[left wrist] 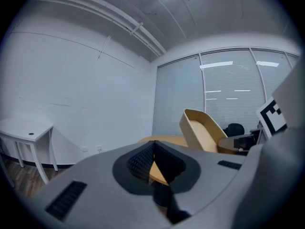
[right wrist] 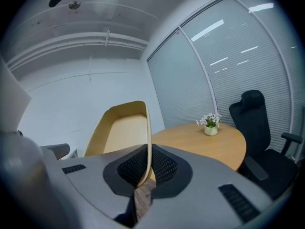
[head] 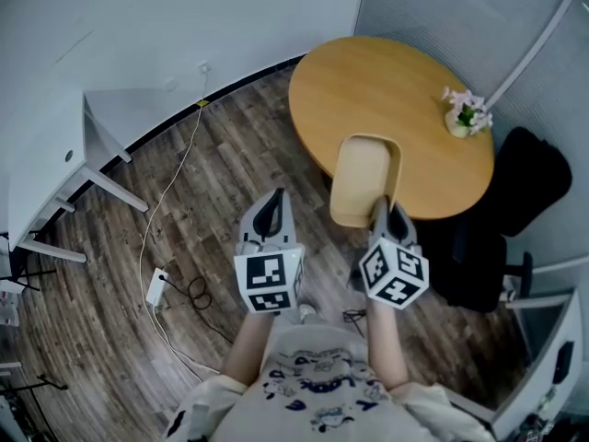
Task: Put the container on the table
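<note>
container: tan, oblong, rounded corners, open top, empty | pose: tilted, far end raised, near wall pinched between the jaws of the right tool | place: over near edge of table | table: round, wooden

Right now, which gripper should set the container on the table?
Right. The right gripper holds the container by its rim over the table edge; the left gripper is shut on nothing, over the floor.

Tan container in right gripper, above round table edge.
</note>
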{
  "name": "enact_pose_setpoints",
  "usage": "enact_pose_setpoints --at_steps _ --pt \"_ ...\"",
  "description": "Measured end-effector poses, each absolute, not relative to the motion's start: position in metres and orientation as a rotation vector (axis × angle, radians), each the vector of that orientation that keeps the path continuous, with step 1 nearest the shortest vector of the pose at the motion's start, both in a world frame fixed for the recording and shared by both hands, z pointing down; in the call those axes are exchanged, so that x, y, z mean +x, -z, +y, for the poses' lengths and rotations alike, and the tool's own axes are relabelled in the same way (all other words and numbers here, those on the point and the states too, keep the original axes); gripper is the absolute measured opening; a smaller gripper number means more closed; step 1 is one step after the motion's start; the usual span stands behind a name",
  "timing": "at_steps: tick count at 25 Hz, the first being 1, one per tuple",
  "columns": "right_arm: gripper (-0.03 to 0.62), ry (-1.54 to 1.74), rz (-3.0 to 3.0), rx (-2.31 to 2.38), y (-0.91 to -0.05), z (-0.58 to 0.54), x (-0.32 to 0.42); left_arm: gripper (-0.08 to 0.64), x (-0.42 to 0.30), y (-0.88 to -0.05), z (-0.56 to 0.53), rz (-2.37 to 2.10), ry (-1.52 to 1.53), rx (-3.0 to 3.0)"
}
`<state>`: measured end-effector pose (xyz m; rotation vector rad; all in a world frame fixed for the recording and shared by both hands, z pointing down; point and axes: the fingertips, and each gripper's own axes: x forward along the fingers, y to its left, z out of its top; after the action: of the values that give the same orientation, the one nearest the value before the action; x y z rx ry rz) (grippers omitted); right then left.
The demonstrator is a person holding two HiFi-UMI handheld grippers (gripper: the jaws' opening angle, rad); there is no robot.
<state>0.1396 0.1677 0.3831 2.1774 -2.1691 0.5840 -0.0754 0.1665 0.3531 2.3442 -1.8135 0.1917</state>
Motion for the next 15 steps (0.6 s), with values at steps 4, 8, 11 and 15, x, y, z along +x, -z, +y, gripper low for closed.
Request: enact_pose_setpoints --at_steps 4,8,11,15 --pt "0.012 -0.593 -2.155 2.182 -0.388 0.142 0.138 0.003 -0.076 -0.357 0.139 -1.799 -0.193 2.349" --pt "0.012 -0.584 -2.140 2.193 -0.390 0.107 0.136 0.003 -0.079 -0.361 0.102 -1.777 -0.189 2.359" --pt "0.013 -0.583 -2.125 2.210 -0.390 0.079 0.132 0.003 -0.084 -0.361 0.072 -1.764 -0.194 2.373" --pt "0.012 -0.580 -2.100 2.237 -0.386 0.041 0.126 0.003 -0.090 -0.357 0.030 -1.742 -0.195 2.392"
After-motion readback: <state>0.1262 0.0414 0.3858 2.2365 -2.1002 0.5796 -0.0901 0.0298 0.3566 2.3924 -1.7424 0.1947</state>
